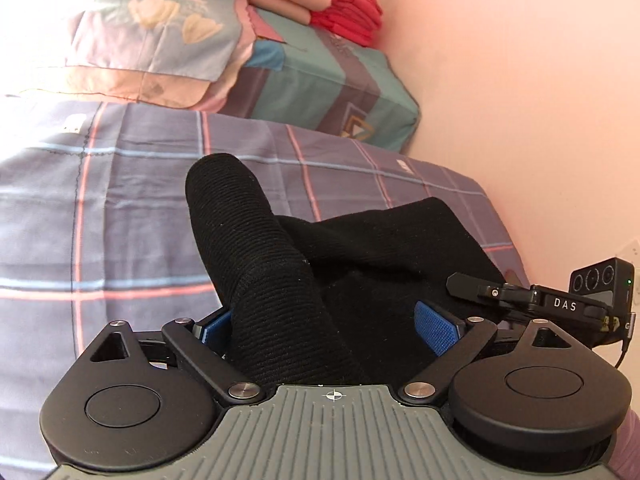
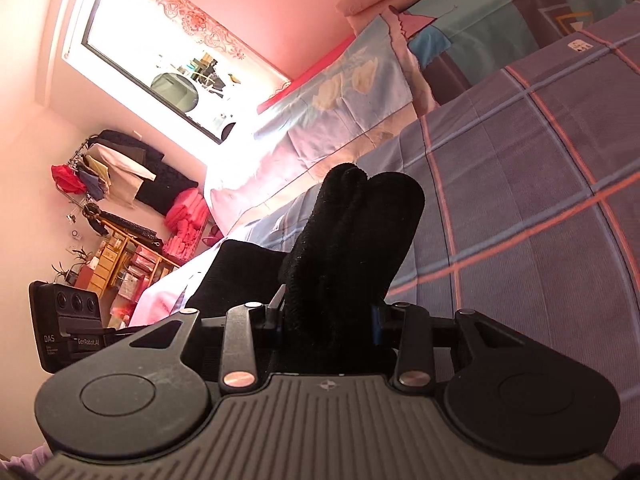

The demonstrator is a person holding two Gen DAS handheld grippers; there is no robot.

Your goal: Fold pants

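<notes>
The black pants [image 1: 248, 240] lie on a purple plaid bed sheet [image 1: 120, 220]. A thick ribbed fold of them stands up between the blue pads [image 1: 436, 332] of my left gripper [image 1: 326, 328], which is shut on it. In the right wrist view a bunched fold of the pants [image 2: 360, 220] rises from my right gripper [image 2: 332, 316], whose jaws pinch it. The rest of the cloth hangs to the left, toward the bed's edge. The right gripper's body [image 1: 560, 302] shows at the right of the left wrist view, close beside the left one.
A flowered pillow [image 1: 152, 32] and a teal folded quilt [image 1: 332, 80] with a red cloth [image 1: 352, 12] on top lie at the head of the bed. A pink wall [image 1: 520, 120] borders the bed. Beyond the bed are a window [image 2: 160, 60], a clothes rack [image 2: 112, 176] and a wooden shelf [image 2: 120, 256].
</notes>
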